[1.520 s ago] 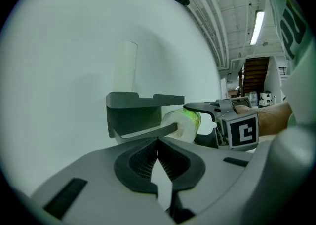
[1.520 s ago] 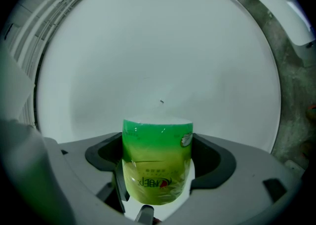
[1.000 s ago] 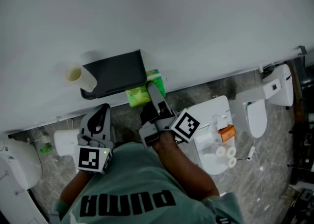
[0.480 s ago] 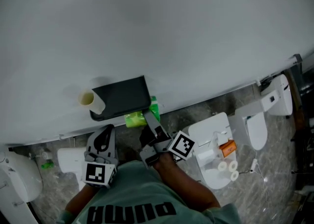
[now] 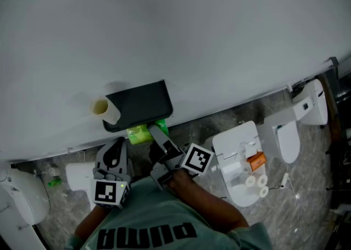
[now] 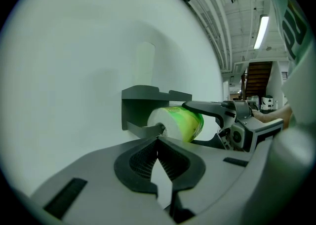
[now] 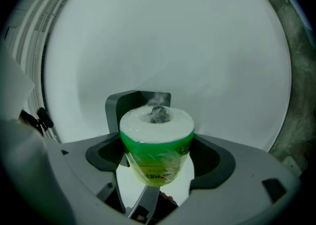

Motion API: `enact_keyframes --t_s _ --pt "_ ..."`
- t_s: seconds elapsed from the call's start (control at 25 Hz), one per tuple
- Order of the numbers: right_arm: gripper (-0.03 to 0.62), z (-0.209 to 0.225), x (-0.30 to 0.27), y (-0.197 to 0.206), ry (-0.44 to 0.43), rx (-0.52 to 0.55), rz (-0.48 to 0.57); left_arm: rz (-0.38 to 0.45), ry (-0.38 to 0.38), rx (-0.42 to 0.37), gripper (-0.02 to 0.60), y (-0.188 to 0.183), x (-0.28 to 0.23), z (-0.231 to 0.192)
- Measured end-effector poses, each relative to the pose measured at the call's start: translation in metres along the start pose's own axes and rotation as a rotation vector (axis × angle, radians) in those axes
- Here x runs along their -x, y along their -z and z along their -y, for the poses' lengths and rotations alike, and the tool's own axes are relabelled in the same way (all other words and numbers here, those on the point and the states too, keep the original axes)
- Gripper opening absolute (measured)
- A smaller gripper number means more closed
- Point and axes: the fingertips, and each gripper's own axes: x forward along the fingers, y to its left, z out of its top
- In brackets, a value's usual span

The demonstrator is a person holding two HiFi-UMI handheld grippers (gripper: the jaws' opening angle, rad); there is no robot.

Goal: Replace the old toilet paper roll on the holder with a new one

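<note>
Currently my right gripper clamps the wrapped roll mid-frame, left gripper closed empty; roll could slip if jammed against holder.

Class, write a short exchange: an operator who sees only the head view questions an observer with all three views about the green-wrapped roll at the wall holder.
Operator: From above, the holder covers most of the roll. Is the right gripper really clamped on it?
Observer: Yes. The right gripper view shows its two jaws pressed against the roll's green wrapped sides.
Operator: Is the roll on the bar?
Observer: The left gripper view shows the bar under the holder's shelf, its free end right at the roll's white end. I cannot tell whether it has entered the core.
</note>
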Motion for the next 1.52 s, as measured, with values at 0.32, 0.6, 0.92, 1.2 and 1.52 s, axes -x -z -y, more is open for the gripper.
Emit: enact_keyframes --t_s 0.32,0.6,0.92,1.2,1.52 --pt "0.416 0.002 -0.007 0.018 0.0 -0.005 -0.047 -0.008 -0.019 -0.005 0.005 0.007 0.008 -0.008" --pt "0.416 0.005 -0.008 0.022 -0.01 -0.016 -0.057 -0.01 -0.023 0.007 0.005 0.012 0.011 -0.009" --pt "0.416 0.01 -0.011 0.017 -0.041 -0.034 -0.045 -0.013 -0.001 0.018 0.005 0.02 0.016 -0.008" --pt "0.416 0.009 -0.009 0.017 -0.059 -0.016 -0.037 -0.015 0.022 0.03 0.005 0.024 0.021 -0.006" --pt "0.416 0.006 0.017 0.018 -0.034 0.076 -0.011 -0.016 0.078 0.034 0.005 0.028 0.02 0.002"
